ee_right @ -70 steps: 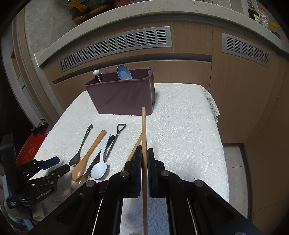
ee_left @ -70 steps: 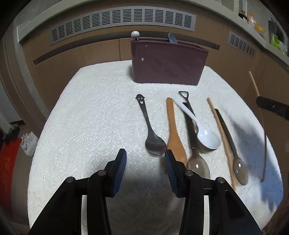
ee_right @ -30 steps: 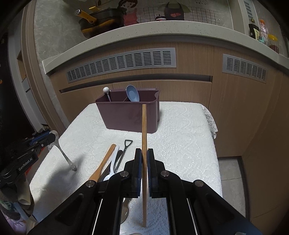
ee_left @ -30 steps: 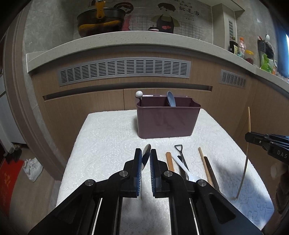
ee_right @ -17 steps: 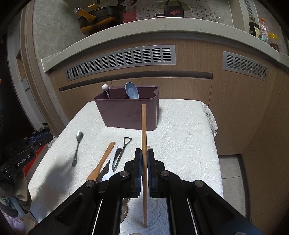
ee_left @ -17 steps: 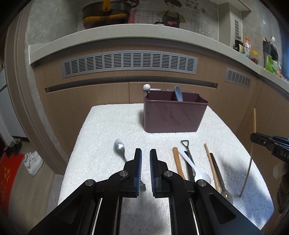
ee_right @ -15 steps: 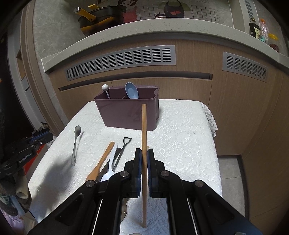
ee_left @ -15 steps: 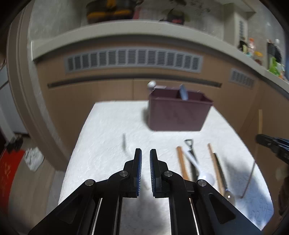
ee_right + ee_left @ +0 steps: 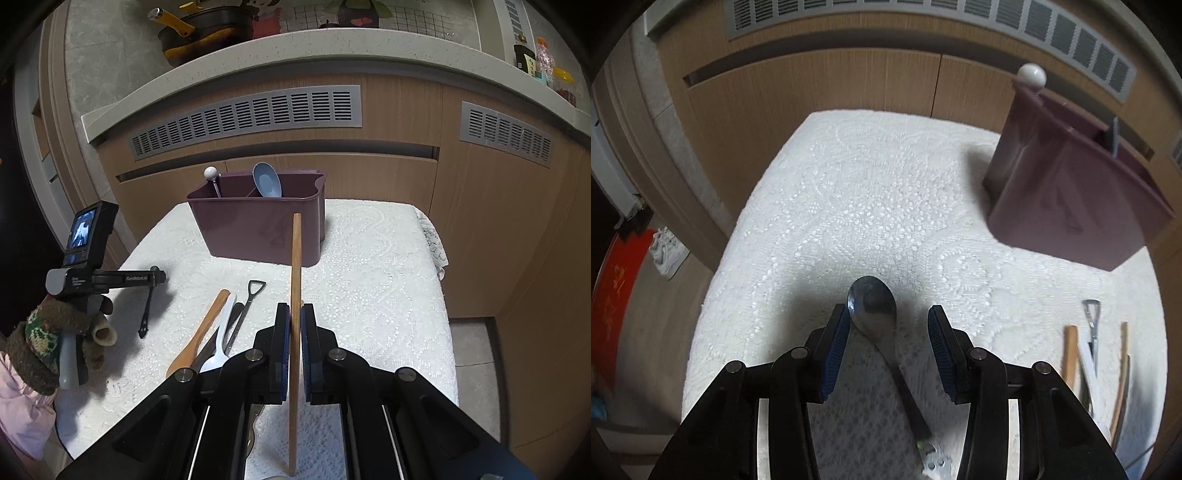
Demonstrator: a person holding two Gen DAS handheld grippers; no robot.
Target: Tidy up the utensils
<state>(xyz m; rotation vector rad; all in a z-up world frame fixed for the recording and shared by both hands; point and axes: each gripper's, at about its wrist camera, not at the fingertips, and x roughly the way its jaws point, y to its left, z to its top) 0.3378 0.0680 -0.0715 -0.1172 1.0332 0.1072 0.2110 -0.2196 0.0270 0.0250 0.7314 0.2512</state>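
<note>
1. Here the left gripper (image 9: 886,332) is pointing down at the table (image 9: 849,192), which is lying under a white lace cloth, and its fingers (image 9: 835,345) are spreading apart.
2. A metal spoon (image 9: 873,306) is lying on the cloth between those fingers, bowl away from the camera; its bowl is sitting just beside the left pad, and the right pad is standing clear of it, so nothing is clamping it.
3. The right gripper (image 9: 292,350) is clenching an upright wooden chopstick (image 9: 295,295) between its blue pads.
4. A maroon utensil holder (image 9: 258,225) is standing at the far end of the table, carrying a blue spoon (image 9: 266,181) and a white ball-topped stick (image 9: 211,173).
5. A wooden spoon (image 9: 201,332), a white spoon (image 9: 221,339) and a small shovel-handled utensil (image 9: 251,295) are lying together near the right gripper.
6. A gloved hand (image 9: 55,332) is gripping the left gripper's handle.
</note>
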